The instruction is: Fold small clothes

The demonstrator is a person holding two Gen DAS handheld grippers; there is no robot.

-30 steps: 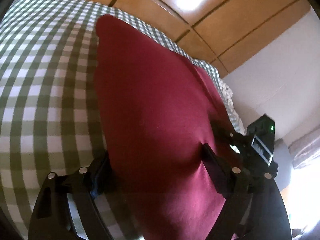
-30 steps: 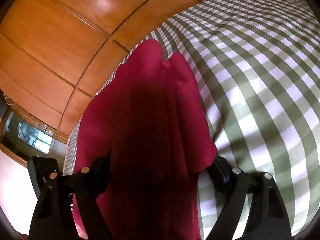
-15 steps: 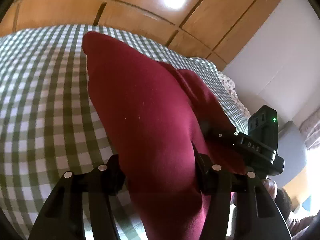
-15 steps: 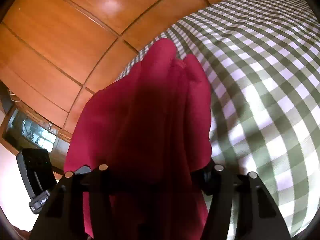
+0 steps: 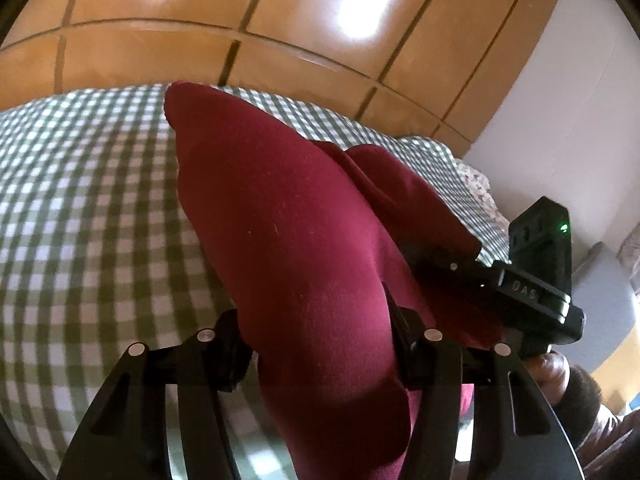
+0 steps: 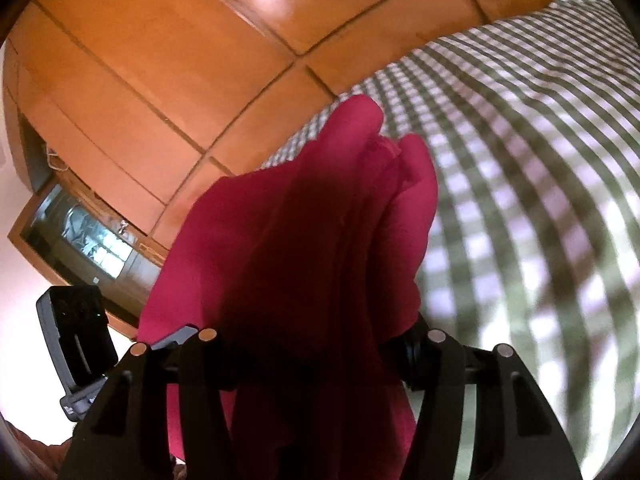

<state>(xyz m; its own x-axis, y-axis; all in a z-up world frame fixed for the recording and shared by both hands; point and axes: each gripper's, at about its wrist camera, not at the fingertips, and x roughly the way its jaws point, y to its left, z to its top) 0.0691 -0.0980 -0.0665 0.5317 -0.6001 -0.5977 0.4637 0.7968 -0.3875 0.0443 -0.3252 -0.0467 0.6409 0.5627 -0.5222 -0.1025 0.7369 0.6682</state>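
Observation:
A dark red garment [image 5: 280, 220] stretches away from me over the green-and-white checked bed cover [image 5: 80, 220]. My left gripper [image 5: 318, 336] is shut on its near edge, the cloth bunched between the pads and hanging below them. My right gripper [image 6: 320, 356] is shut on another bunch of the same red garment [image 6: 312, 240], whose folds rise in front of the lens. The right gripper's black body [image 5: 536, 280] shows at the right of the left wrist view, beside the cloth. The left gripper's body [image 6: 76, 332] shows at the lower left of the right wrist view.
A glossy wooden wardrobe [image 5: 280, 20] runs along behind the bed [image 6: 520, 160]. A white wall [image 5: 560, 100] and a patterned pillow [image 5: 476, 180] lie to the right. A person's hand [image 5: 548, 368] holds the right gripper. A glass-fronted cabinet [image 6: 80, 232] stands at the left.
Both grippers' jaws have narrowed onto the red garment and have risen with it. The cloth now bunches up off the bed cover, and more of the wardrobe fills each view.

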